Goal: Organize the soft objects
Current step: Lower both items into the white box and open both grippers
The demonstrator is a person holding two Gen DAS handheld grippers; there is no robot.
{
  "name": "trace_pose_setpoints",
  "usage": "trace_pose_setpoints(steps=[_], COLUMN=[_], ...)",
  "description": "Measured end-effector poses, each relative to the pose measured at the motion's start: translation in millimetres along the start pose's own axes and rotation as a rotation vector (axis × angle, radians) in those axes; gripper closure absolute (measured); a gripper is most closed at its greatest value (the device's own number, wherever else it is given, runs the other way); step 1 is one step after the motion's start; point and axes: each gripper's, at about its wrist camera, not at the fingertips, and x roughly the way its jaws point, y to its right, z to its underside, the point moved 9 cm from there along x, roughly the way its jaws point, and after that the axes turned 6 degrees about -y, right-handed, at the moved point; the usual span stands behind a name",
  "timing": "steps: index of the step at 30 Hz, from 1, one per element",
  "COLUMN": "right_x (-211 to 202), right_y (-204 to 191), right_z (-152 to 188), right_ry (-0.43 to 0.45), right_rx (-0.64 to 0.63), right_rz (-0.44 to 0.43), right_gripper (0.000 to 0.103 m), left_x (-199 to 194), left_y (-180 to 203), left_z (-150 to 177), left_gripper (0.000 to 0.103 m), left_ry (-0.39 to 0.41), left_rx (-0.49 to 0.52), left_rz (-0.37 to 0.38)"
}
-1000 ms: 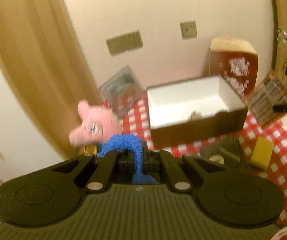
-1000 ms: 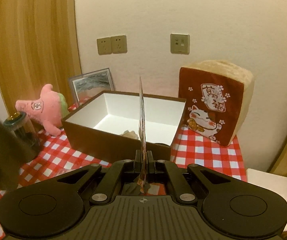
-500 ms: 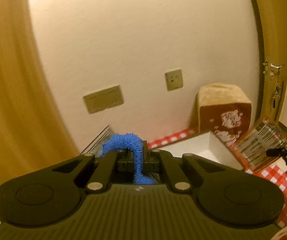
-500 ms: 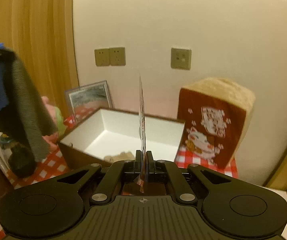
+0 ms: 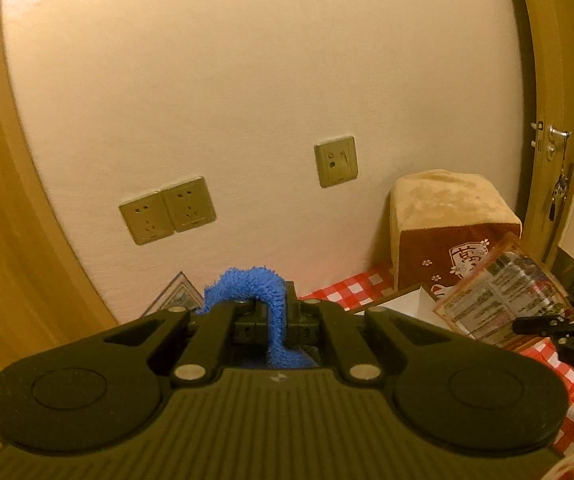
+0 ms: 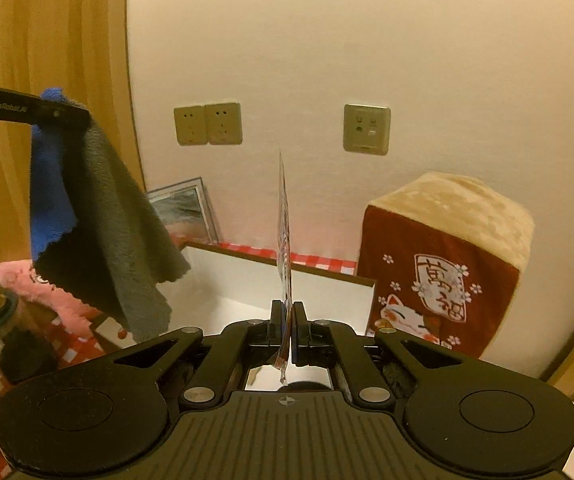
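Right wrist view: the left claw [image 6: 67,114] pinches a blue-and-grey fleece cloth [image 6: 103,216] and the right claw [image 6: 287,320] a thin printed packet [image 6: 284,240], likely bound for the white-lined box [image 6: 319,292] ahead.

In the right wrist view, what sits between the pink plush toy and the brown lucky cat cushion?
The open white-lined box sits between the pink plush toy and the cat cushion, as the right wrist view shows. The hanging cloth partly covers its left end.

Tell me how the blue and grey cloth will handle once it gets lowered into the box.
The cloth hangs limp from the left gripper, so it is probably floppy and should crumple. It looks thin, likely light. Its fuzzy nap suggests little slip.
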Motion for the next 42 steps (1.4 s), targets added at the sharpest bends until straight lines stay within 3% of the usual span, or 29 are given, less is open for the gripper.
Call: trace_pose_setpoints(steps=[18,21,22,23,34,42], right_x=[102.1,114.0,117.5,120.9,151.5,172.1], right_y=[8.1,9.8,10.8,11.6,18.9,18.0], right_z=[-10.4,-8.7,-7.9,-7.5,6.3,13.8], right_ry=[-0.124,-0.140,-0.145,-0.150,-0.206,-0.239], right_rx=[-0.015,-0.009,-0.007,-0.004,0.003,-0.013], right_rz=[0.011,0.013,0.015,0.014,0.022,0.041], right_gripper=[0.101,0.101,0.101,0.101,0.101,0.101], left_x=[116.0,136.0,142.5,148.3,186.8,192.2], left_y=[8.2,10.7,11.9,13.0,15.0,16.1], left_z=[14.0,21.9,26.2,29.7,69.9,85.7], left_gripper=[0.098,0.086,0.074,0.069,0.068,0.068], left_ry=[-0.146,-0.195,-0.217,-0.228,-0.359,-0.401], left_rx=[-0.012,-0.021,-0.025,-0.024,-0.034,-0.050], left_rz=[0.055,0.089,0.094,0.096,0.114,0.121])
